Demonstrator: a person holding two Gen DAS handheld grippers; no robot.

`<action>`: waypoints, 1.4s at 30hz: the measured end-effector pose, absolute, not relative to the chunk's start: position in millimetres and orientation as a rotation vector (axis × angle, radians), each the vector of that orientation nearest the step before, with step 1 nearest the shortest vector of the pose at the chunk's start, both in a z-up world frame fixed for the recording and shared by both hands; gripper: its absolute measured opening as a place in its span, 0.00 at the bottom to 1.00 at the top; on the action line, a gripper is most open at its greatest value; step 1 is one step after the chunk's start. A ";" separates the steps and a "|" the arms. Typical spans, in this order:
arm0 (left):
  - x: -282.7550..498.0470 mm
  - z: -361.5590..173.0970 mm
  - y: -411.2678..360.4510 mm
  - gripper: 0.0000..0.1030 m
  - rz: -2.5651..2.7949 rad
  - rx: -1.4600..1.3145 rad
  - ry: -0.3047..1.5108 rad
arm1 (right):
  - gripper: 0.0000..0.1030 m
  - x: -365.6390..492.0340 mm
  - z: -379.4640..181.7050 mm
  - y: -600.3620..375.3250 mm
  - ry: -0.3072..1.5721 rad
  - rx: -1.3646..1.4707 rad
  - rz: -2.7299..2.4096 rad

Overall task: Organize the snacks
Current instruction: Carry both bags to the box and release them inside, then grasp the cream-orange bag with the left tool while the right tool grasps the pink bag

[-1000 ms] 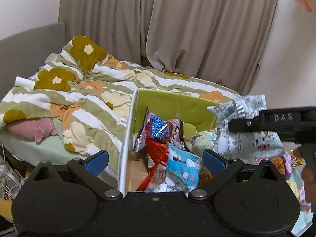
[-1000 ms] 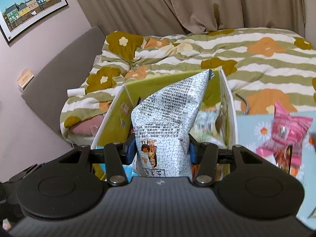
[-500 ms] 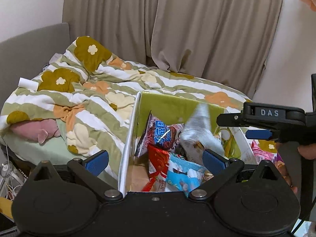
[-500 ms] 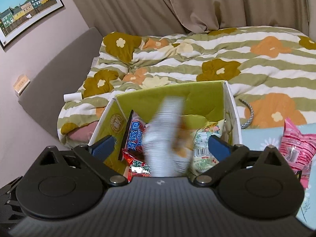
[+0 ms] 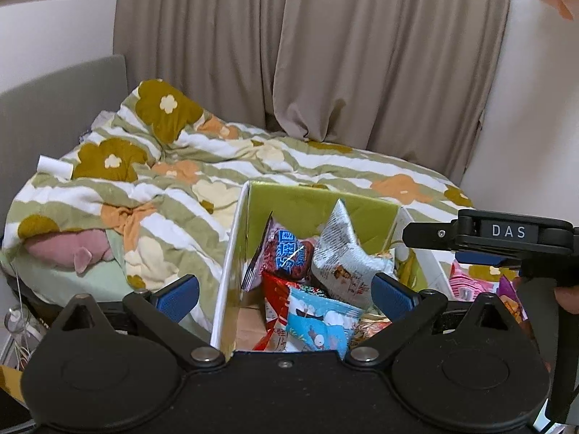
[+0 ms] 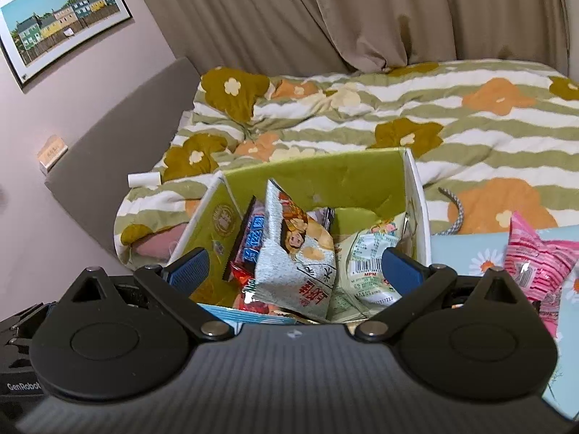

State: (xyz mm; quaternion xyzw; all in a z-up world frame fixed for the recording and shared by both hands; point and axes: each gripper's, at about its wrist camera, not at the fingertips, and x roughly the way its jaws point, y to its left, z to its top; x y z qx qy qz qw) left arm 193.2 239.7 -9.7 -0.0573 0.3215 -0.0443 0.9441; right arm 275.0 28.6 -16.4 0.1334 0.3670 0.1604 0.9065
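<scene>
A green-lined cardboard box [image 5: 311, 202] [image 6: 318, 173] sits on the bed and holds several snack packets. A grey-white patterned snack bag [image 5: 340, 253] [image 6: 293, 253] lies in the box on the other packets. My left gripper [image 5: 286, 293] is open and empty, over the box's near left side. My right gripper [image 6: 295, 271] is open and empty above the box; in the left wrist view it shows at the right [image 5: 481, 238]. A pink snack packet [image 6: 535, 264] [image 5: 466, 282] lies outside the box to the right.
A green, white and orange flowered duvet [image 5: 173, 181] [image 6: 470, 115] covers the bed around the box. A light blue daisy cloth [image 6: 466, 253] lies under the pink packet. Beige curtains [image 5: 325, 54] hang behind. A grey headboard [image 6: 119, 137] is at left.
My right gripper opened and let go of the grey-white bag, which fell into the box and now lies still there. The left gripper stayed open and drew back slightly.
</scene>
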 end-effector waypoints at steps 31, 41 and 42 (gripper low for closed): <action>139.4 12.9 68.3 1.00 -0.410 0.024 0.602 | 1.00 95.6 21.3 -156.6 0.610 0.322 -0.089; 171.2 -34.4 -58.3 1.00 -0.512 0.050 0.760 | 1.00 79.1 -27.5 -270.1 0.725 0.324 -0.154; 173.7 -41.3 -69.2 1.00 -0.517 0.060 0.778 | 1.00 79.4 -34.8 -279.5 0.743 0.329 -0.147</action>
